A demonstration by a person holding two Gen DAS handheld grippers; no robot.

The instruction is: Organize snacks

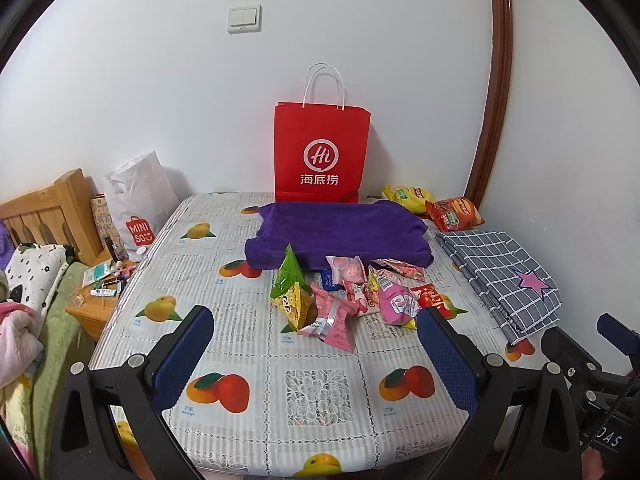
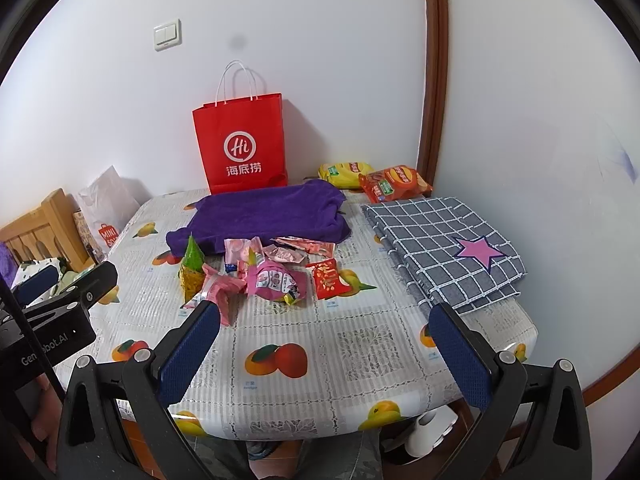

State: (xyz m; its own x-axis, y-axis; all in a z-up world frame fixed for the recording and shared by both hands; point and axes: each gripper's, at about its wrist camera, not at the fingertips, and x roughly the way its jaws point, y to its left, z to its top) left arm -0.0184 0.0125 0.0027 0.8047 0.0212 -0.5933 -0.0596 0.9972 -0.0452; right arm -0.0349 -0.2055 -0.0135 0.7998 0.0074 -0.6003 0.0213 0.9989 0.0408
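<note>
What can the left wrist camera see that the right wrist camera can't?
Only the left wrist view shows the little bedside stand cluttered with small things. Only the right wrist view shows the white object under the table. Both show the red paper bag, purple towel, snack pile, chip bags and checked cloth.

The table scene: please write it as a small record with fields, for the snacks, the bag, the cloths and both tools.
surface: table with fruit-print cover
loose snacks: snack pile at the centre, in front of the purple towel
chip bags: yellow chip bag and red chip bag, far right corner
container: red paper bag, upright against the wall
folded cloth: checked cloth, right side
left tool: open, empty
right tool: open, empty
</note>
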